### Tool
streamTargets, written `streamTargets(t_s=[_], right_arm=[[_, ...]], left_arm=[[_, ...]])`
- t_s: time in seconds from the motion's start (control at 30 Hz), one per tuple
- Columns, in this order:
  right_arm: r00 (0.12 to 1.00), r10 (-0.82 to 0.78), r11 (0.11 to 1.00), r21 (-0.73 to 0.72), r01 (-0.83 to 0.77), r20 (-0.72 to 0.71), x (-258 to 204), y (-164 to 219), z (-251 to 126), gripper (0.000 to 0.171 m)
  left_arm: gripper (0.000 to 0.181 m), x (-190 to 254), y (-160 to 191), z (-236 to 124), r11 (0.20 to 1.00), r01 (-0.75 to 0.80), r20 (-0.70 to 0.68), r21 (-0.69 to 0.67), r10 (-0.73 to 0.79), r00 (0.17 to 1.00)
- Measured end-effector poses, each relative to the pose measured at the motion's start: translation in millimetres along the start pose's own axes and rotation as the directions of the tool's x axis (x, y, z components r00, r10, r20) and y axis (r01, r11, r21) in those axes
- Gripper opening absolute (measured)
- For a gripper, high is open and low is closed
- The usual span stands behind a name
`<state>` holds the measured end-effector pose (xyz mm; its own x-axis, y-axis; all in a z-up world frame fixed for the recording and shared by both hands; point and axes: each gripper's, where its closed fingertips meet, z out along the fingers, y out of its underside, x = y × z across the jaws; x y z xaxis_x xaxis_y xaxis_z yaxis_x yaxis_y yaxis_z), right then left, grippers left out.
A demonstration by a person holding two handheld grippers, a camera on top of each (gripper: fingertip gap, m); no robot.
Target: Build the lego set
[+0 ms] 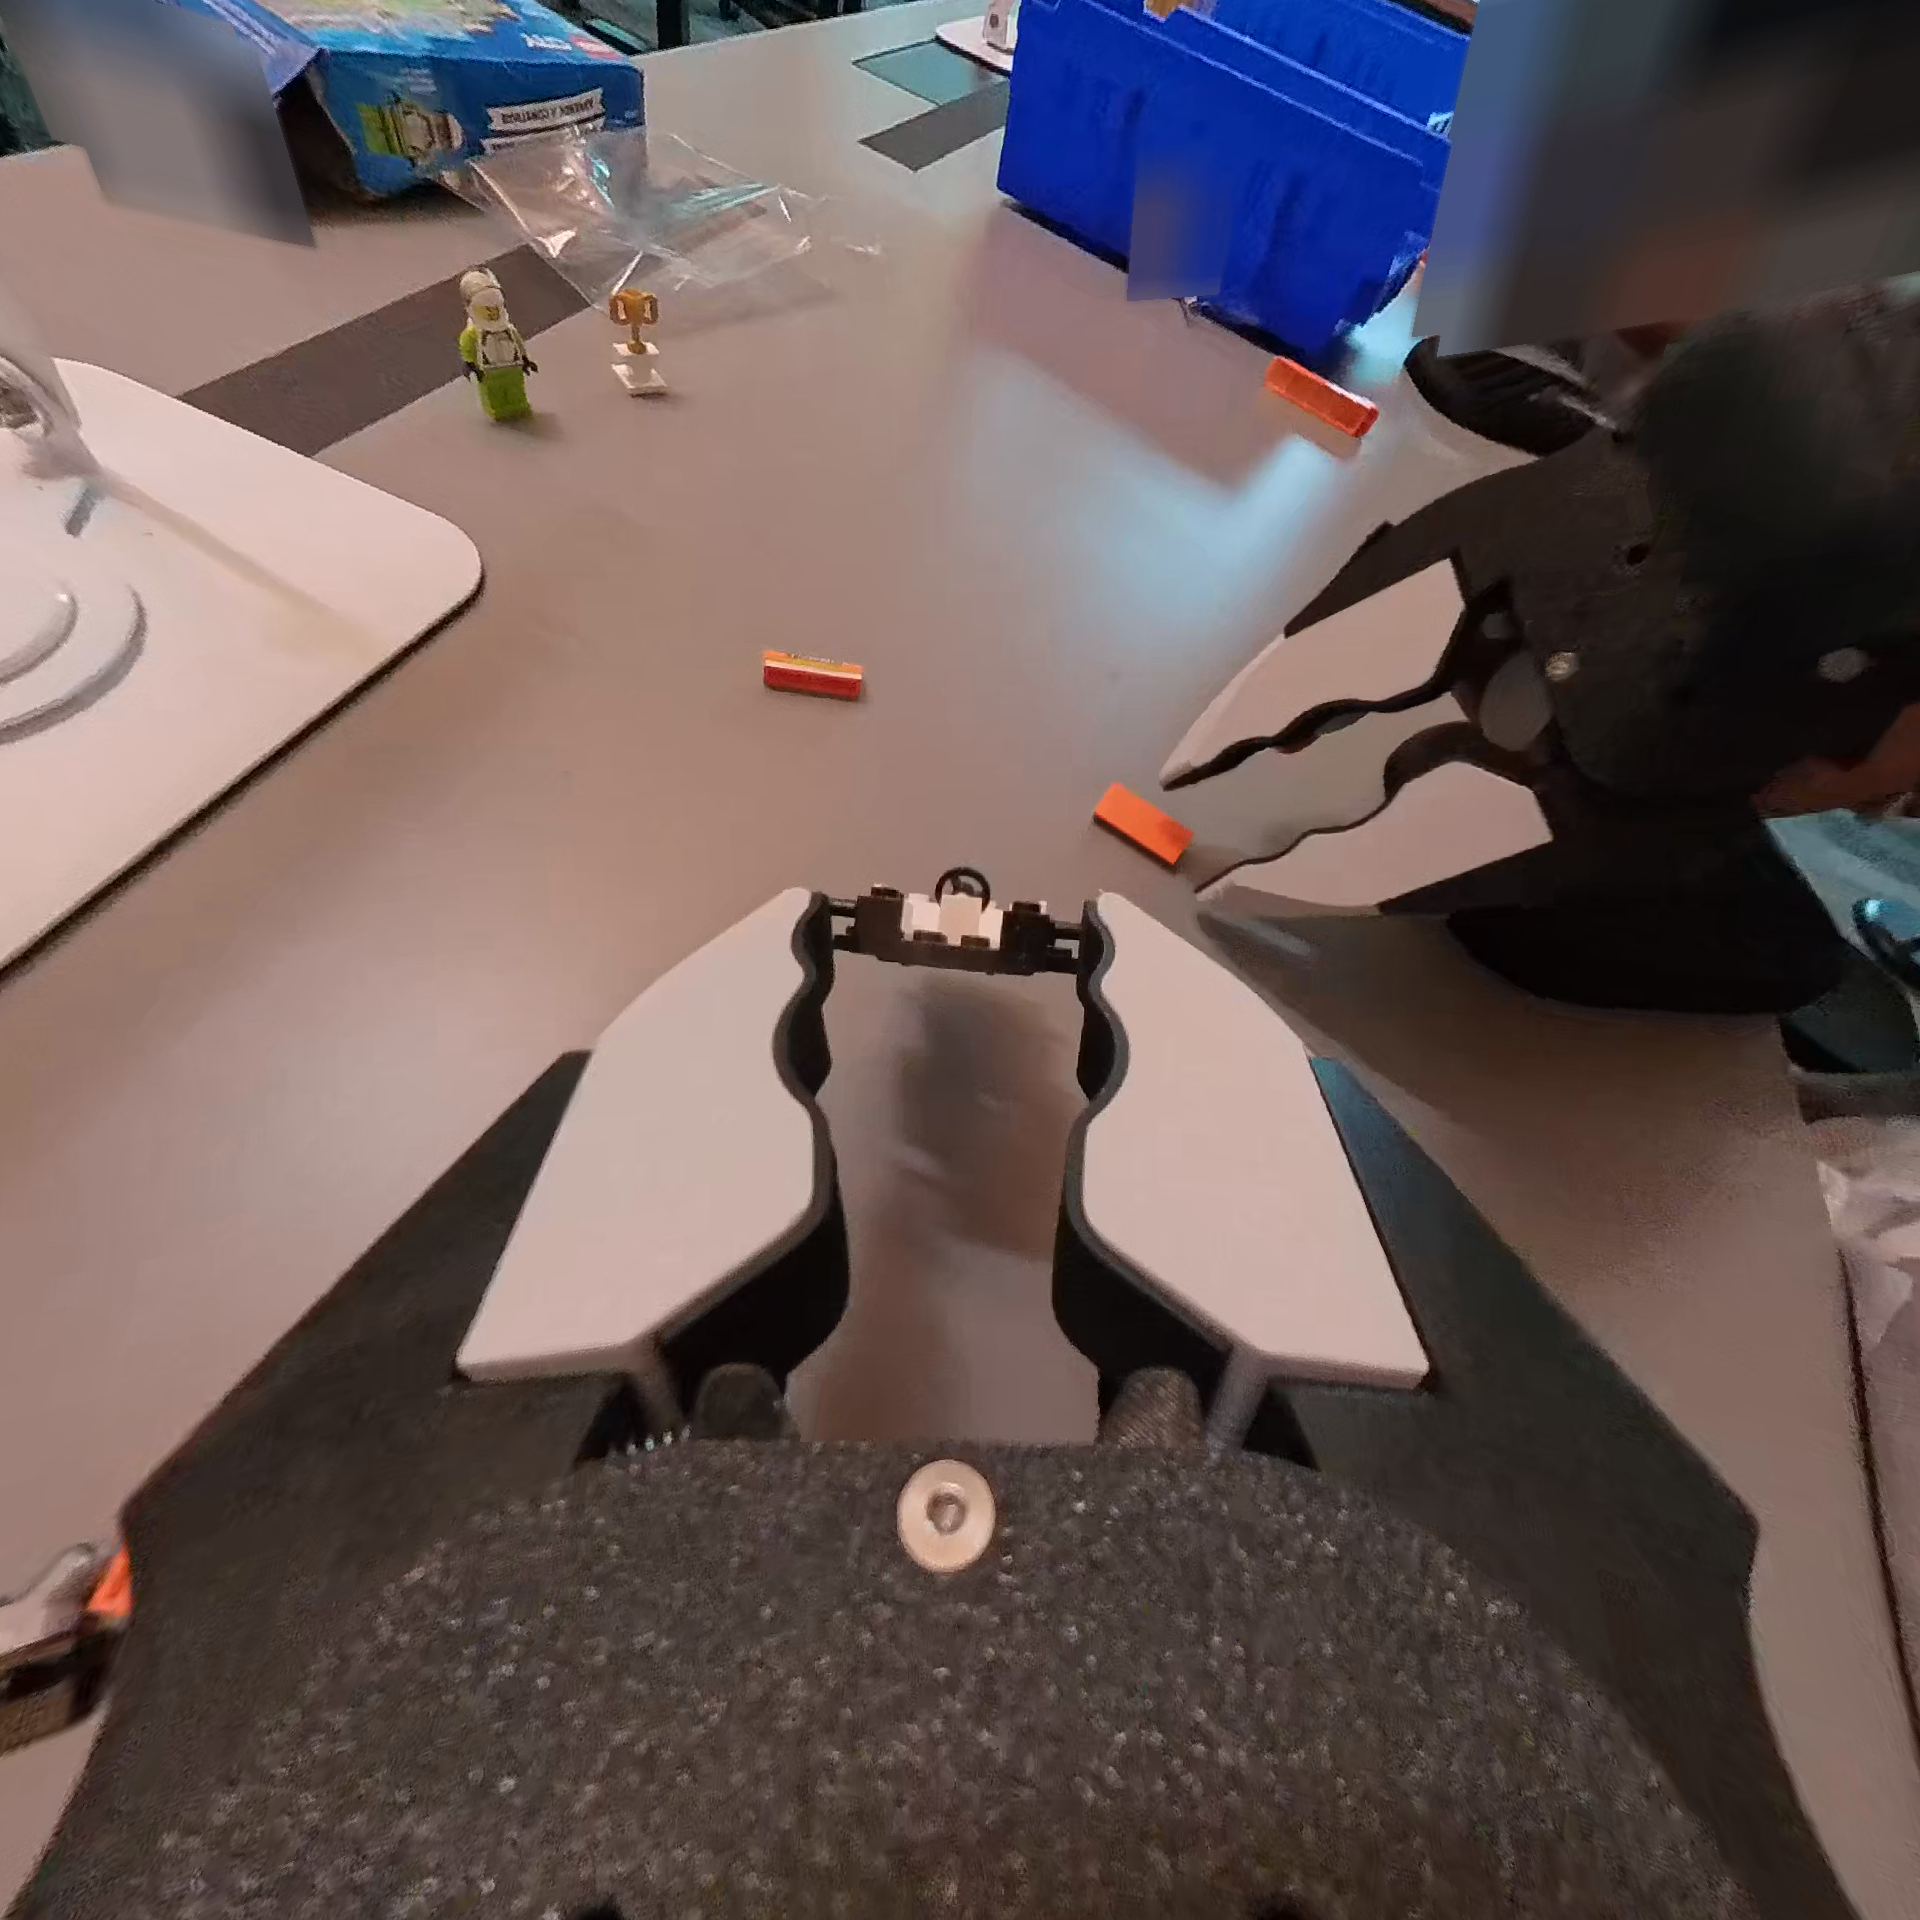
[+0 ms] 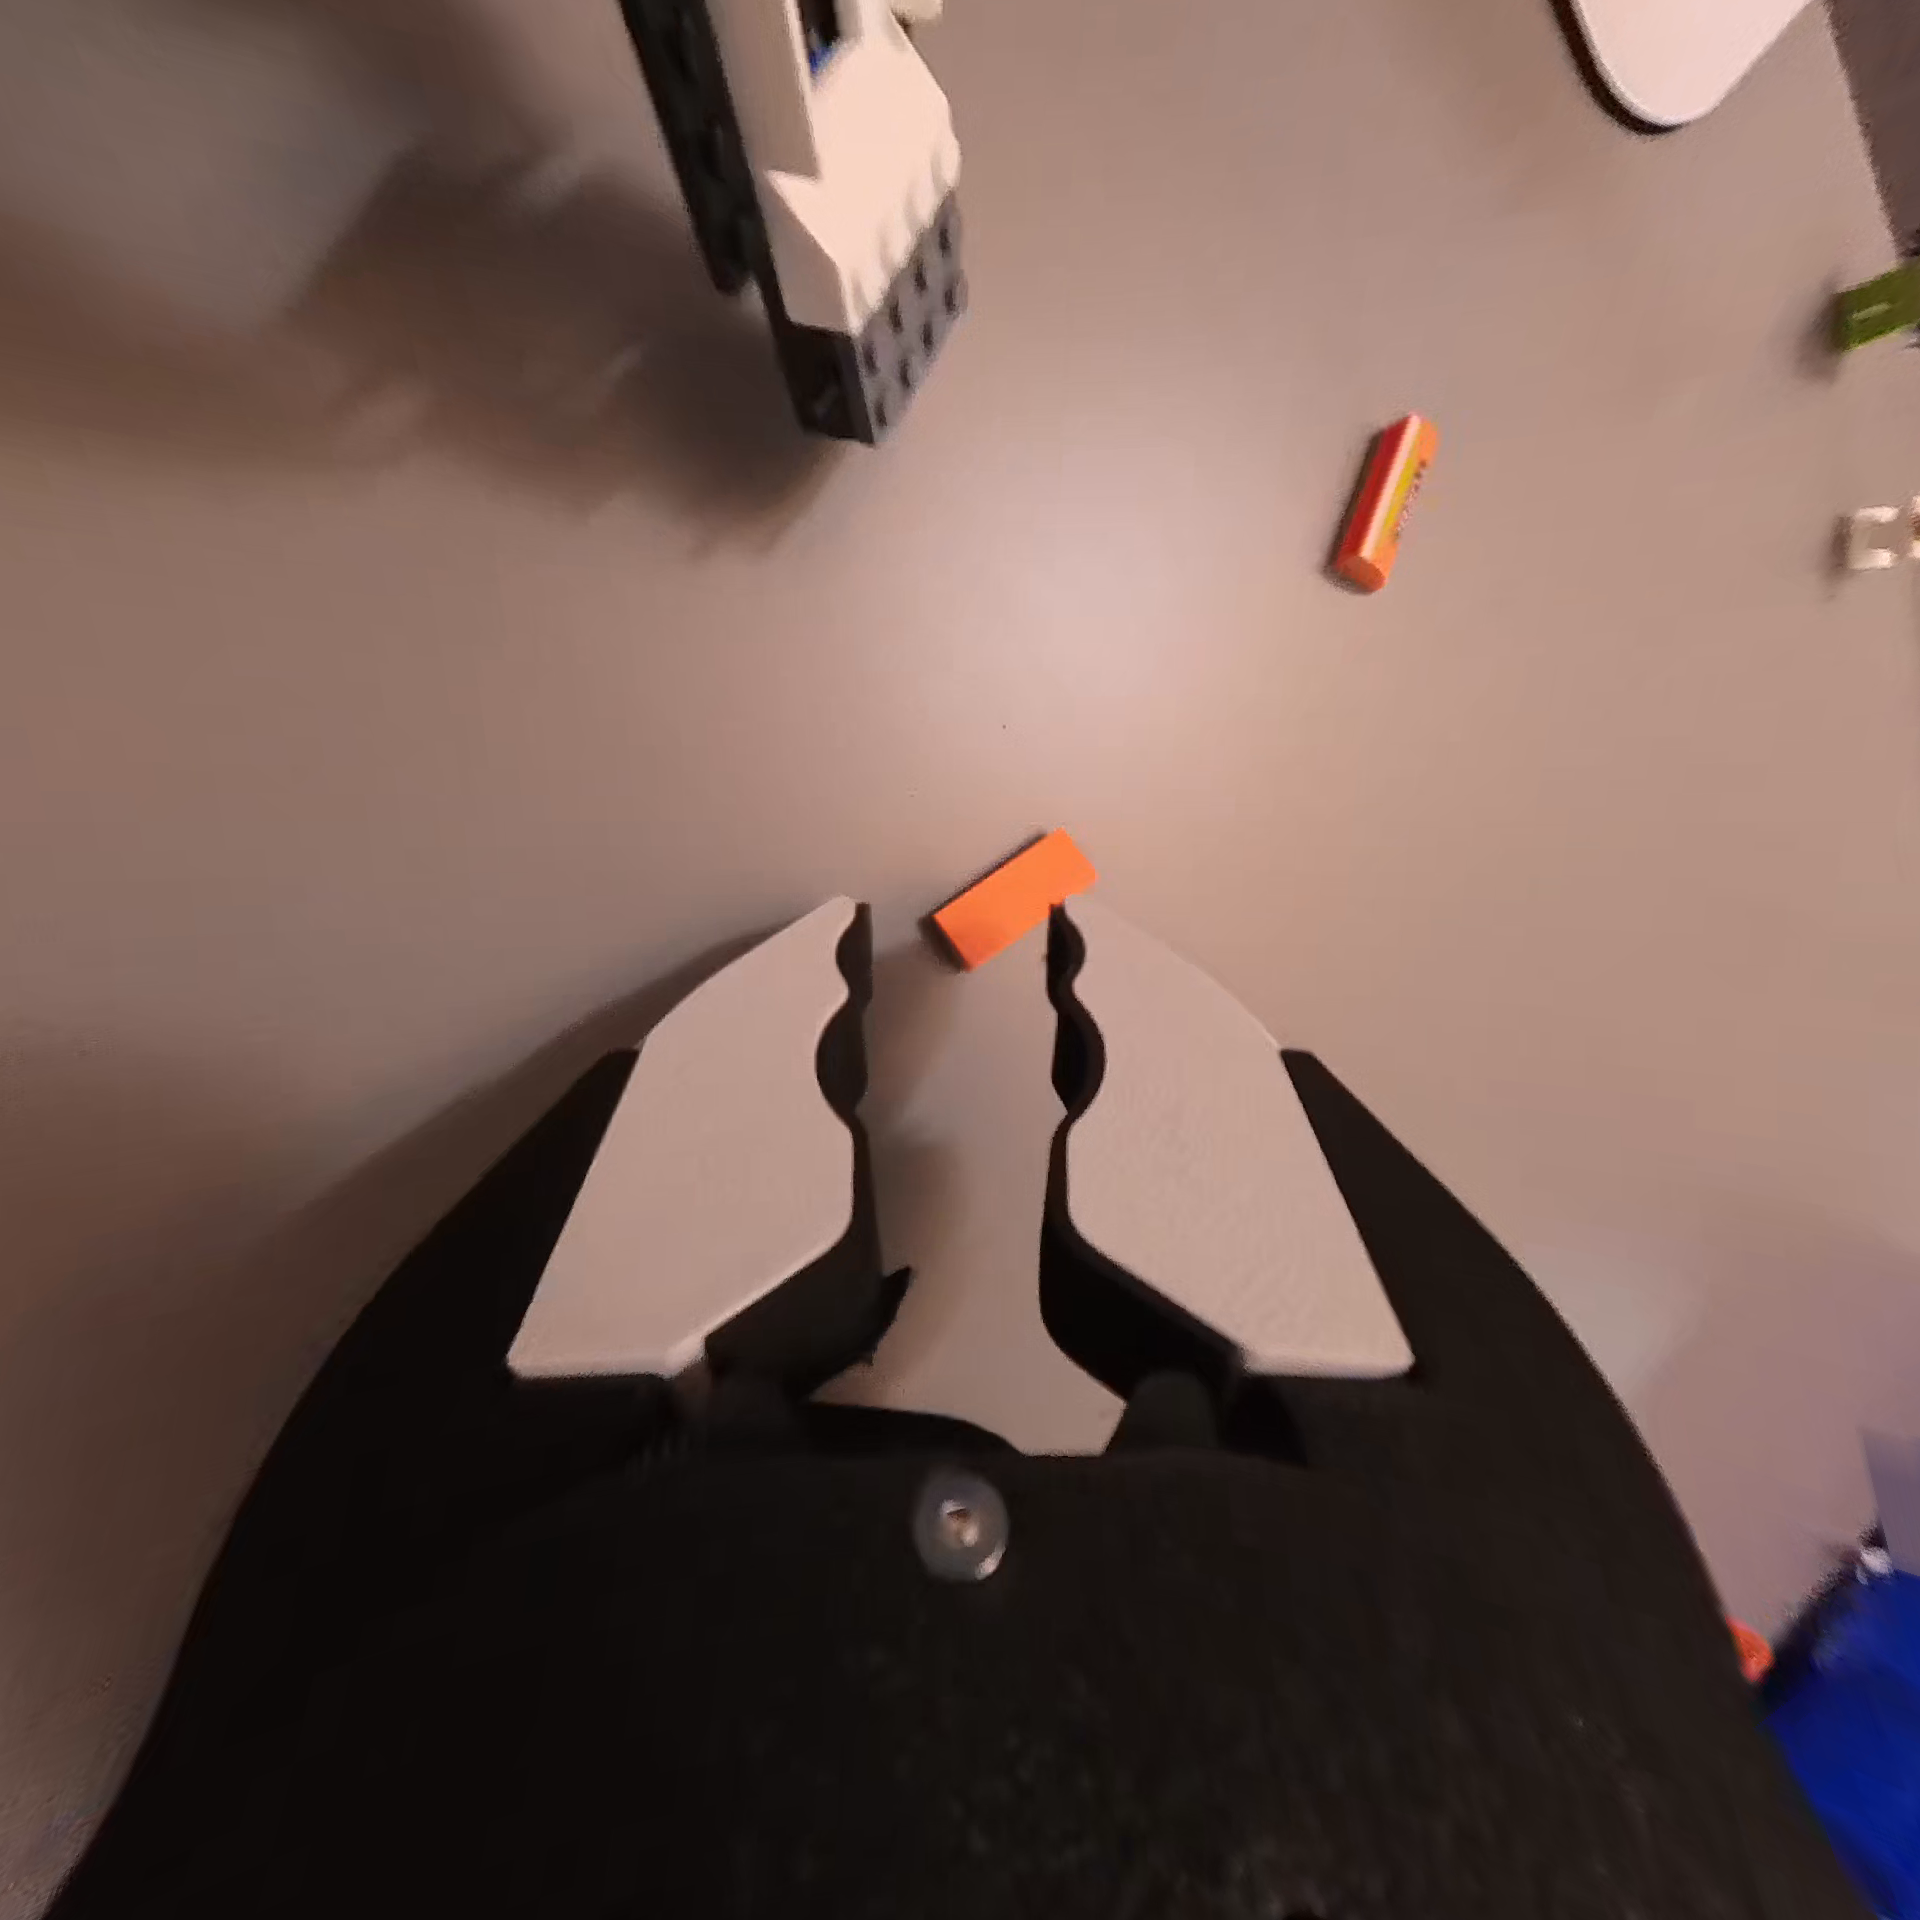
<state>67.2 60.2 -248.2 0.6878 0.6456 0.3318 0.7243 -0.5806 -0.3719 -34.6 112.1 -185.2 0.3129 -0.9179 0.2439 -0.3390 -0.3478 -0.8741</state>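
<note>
My left gripper (image 1: 954, 927) is shut on a small black and white car chassis (image 1: 956, 920) with a steering wheel, held at the fingertips just above the grey table (image 1: 935, 499). My right gripper (image 2: 956, 916) is open and low over the table. A plain orange tile (image 2: 1013, 899) lies just past its tips and touches the right fingertip (image 2: 1058, 920). The left wrist view shows that gripper (image 1: 1195, 831) with the tile (image 1: 1143, 823) at its tips. A blurred white, black and grey shape (image 2: 831, 208) at the top of the right wrist view seems to be the left gripper's end.
A striped orange-red tile (image 1: 812, 673) lies mid-table. Another orange piece (image 1: 1322, 395) sits by a blue bin (image 1: 1226, 145). A green minifigure (image 1: 497, 348) and a gold trophy (image 1: 636, 338) stand at the back. A set box (image 1: 457, 94), a clear bag (image 1: 644, 208) and a white board (image 1: 208, 582) are at the left. There is about 15 cm between the tips of the two grippers. Both grippers' tips are roughly 30 cm from the green minifigure (image 1: 497, 348).
</note>
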Motion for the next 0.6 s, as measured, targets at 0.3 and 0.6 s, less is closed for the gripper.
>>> streamTargets(t_s=[0.3,0.6], right_arm=[[0.988,0.143,0.988,-0.052,-0.146,-0.066,4.6,2.2,12.4,0.024],[0.981,0.191,0.978,-0.079,-0.193,-0.033,13.3,7.8,16.7,0.014]], left_arm=[[0.045,-2.9,8.1,-19.0,0.998,-0.056,-0.002,-0.009,0.056,0.998],[0.045,0.1,18.2,-10.5,0.998,-0.056,-0.018,-0.041,0.055,0.998]])
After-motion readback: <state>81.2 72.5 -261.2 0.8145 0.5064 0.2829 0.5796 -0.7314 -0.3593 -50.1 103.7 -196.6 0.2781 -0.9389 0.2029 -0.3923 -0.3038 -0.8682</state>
